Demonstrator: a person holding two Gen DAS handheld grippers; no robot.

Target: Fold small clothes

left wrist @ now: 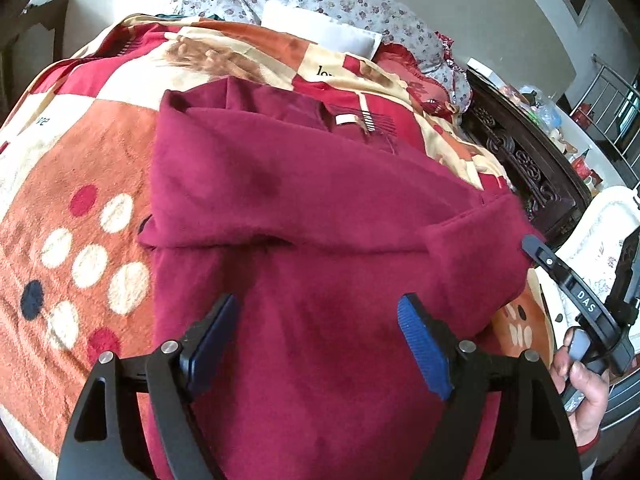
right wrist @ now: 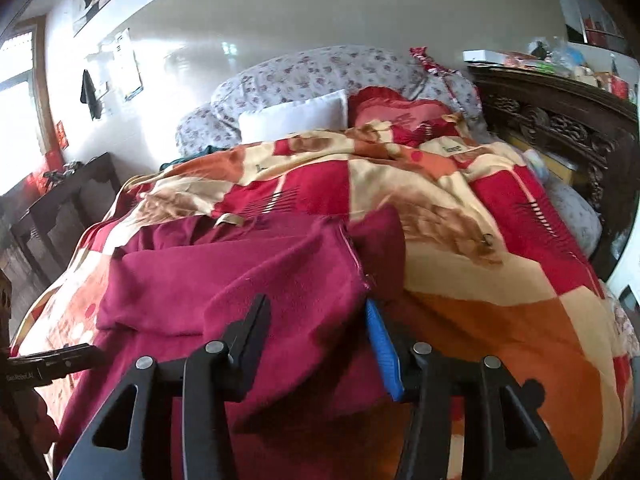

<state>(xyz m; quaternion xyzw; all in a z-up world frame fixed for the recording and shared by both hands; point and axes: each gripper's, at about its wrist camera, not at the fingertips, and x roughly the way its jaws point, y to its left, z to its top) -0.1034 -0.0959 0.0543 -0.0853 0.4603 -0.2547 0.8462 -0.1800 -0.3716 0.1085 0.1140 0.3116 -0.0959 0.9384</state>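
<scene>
We are looking at the maroon garment (left wrist: 320,208) lying on the blanket (left wrist: 80,184) of the bed, its long axis running near to far; the left tongs (left wrist: 318,344) are hovering spread above its near middle; the right tongs (right wrist: 316,336) are gaping at its right edge, gripping nothing we can see, so the right hand (left wrist: 580,384) is sitting nearer that edge for the coming fold leftward.

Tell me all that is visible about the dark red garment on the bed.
The dark red garment looks like soft fleece. It lies partly folded on the patterned blanket, with one layer doubled over another and a pale label near its far edge. The open left gripper is above it; the open right gripper straddles its right edge.
</scene>
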